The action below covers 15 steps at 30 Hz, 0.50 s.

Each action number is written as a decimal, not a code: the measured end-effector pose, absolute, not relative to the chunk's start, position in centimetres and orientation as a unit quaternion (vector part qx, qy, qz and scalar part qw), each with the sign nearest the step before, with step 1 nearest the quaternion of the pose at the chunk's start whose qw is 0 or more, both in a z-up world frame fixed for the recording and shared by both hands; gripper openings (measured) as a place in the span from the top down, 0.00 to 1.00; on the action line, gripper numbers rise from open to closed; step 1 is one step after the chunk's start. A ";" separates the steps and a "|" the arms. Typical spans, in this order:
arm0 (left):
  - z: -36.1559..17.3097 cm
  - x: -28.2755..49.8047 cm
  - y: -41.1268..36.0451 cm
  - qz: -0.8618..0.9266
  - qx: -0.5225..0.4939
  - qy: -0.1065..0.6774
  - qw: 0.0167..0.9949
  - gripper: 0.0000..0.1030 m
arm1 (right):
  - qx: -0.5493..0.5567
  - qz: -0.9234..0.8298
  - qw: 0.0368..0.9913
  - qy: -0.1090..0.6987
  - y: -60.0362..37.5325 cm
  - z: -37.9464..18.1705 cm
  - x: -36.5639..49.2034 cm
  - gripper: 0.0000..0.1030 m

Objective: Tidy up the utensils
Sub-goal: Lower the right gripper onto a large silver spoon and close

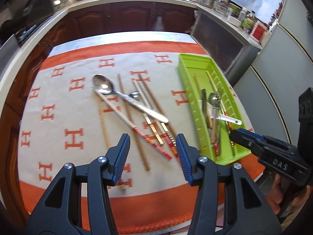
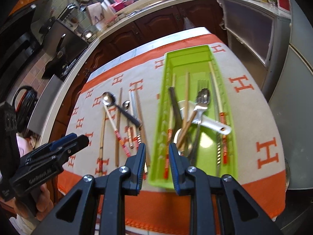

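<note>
A green utensil tray [image 1: 183, 62] [image 2: 205, 52] lies on the right of the cloth, holding chopsticks, a fork, spoons and a white spoon [image 2: 213, 125]. Loose on the cloth to its left lie a large steel spoon [image 1: 125, 98] [image 2: 109, 98], a small spoon [image 1: 134, 94] [image 2: 126, 104] and several chopsticks [image 1: 150, 143] [image 2: 120, 143]. My left gripper [image 1: 153, 145] is open and empty above the chopsticks' near ends. My right gripper [image 2: 157, 152] is open and empty over the tray's near left wall; it also shows in the left wrist view [image 1: 237, 134].
An orange and cream cloth [image 1: 58, 105] [image 2: 260, 117] covers the small table. Dark wood cabinets [image 1: 133, 15] and a cluttered worktop run behind. A grey fridge [image 2: 297, 78] stands close on the right. The left gripper's body [image 2: 58, 152] shows at the left of the right wrist view.
</note>
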<state>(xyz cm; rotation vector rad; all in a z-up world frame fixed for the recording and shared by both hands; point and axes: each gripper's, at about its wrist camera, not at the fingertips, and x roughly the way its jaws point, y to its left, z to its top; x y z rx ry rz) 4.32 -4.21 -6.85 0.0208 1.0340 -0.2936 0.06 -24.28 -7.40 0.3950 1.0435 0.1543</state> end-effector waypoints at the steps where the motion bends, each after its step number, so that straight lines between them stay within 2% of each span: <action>1: -6.8 4.2 -3.8 -0.137 0.010 0.492 0.860 0.56 | 0.182 0.074 0.846 0.496 -23.7 -7.3 0.0 0.77; 15: -7.9 3.7 2.8 -0.095 0.010 0.494 0.864 0.56 | 0.107 0.066 0.862 0.491 -17.9 -5.1 0.6 0.77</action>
